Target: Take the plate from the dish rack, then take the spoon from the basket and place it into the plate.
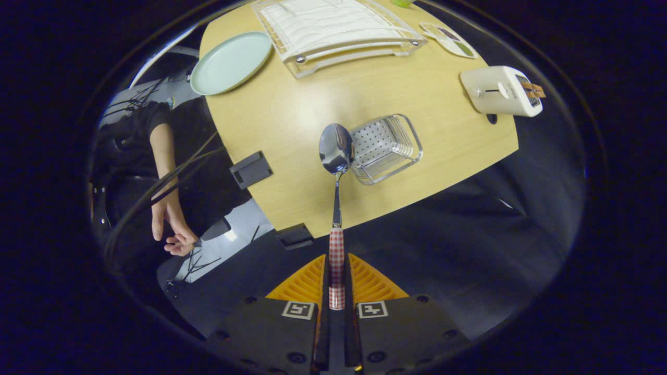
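Gripper view: the gripper (337, 281) is held high above the light wooden table (292, 120), looking down on it; its two fingers (305, 284) are pressed against the red-and-white checked handle of the metal spoon (336, 208), one on each side, so the spoon is pinched between them.

Containers: the small wire basket with a perforated white base (385, 148) stands on the table beyond the fingers, just beside the spoon's bowl as seen from here; nothing lies in it; the white wire dish rack on its clear tray (338, 31) stands at the far side of the table; its slots hold no dishes; the round pale green plate (231, 62) lies flat on the table beside the rack, near the table's edge, and it carries nothing.

Task item: the spoon runs straight ahead from the fingers; its checked handle gives way to a slim metal neck and a polished oval bowl that reflects the surroundings; the bowl is seen over the table, well apart from the plate.

Other items: a cream toaster (501, 91) sits at the table's edge to the other side of the basket; a small patterned dish (449, 40) lies beyond it; a person's hand (172, 224) and dark sleeve show beside the table, below the plate.
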A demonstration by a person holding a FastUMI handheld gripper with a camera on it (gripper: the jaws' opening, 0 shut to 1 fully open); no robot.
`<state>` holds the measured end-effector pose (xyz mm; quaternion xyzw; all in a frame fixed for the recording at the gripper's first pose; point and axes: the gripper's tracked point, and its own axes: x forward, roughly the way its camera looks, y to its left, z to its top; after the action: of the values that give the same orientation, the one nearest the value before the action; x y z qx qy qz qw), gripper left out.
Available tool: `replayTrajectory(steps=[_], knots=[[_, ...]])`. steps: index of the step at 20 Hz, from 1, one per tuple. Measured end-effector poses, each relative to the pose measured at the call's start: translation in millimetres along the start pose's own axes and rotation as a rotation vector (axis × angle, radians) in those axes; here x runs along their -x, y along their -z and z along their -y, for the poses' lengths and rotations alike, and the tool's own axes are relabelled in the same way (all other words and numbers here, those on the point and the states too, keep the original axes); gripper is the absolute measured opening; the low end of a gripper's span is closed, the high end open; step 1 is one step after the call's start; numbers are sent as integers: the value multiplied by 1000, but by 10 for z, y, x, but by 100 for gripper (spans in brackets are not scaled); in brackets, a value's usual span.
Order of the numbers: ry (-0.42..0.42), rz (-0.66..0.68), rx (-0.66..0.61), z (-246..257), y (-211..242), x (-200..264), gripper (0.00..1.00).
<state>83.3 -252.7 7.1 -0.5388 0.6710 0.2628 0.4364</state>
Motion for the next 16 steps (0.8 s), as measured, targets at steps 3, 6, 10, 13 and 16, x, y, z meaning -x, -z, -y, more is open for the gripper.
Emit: replayTrajectory(steps=[3, 6, 10, 13, 16], knots=[[21, 60, 52, -456, -199, 221, 17], [63, 73, 99, -863, -474, 458, 17], [98, 43, 159, -1297, -968, 664, 17], [116, 9, 198, -1477, -1393, 780, 17], [139, -30, 230, -1654, -1779, 810, 17]])
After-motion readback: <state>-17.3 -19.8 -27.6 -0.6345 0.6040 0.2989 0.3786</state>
